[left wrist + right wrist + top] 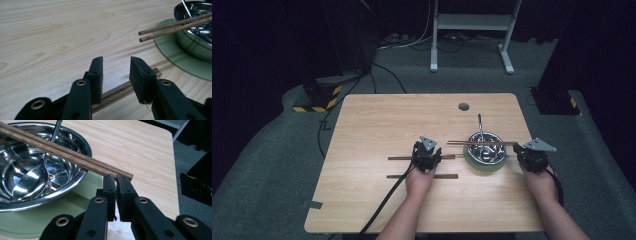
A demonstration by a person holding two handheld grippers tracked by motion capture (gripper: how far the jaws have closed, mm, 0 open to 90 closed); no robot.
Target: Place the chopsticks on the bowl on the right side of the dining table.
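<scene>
From the high view, the left gripper (pixel 427 159) sits over a chopstick pair (pixel 412 158) lying on the surface (pixel 377 120), left of the steel bowl (pixel 486 145). Its own view shows open jaws straddling that pair (pixel 117 93), not yet pressing, so closing looks next. The right gripper (pixel 116 180) is shut beside a second pair (pixel 62 152) resting across the bowl.

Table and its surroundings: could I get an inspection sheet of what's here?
Surface: wooden table.
Job's things: chopsticks across a steel bowl holding a spoon, on a green plate; second pair on the wood; more chopsticks nearer the person.
Clutter: nothing seen.
Grippers: left gripper open astride the second pair; right gripper shut at the bowl chopsticks' end.
Cables: black cable trails from the left gripper; floor cables.
Surroundings: grey carpet, white frame, striped base.
</scene>
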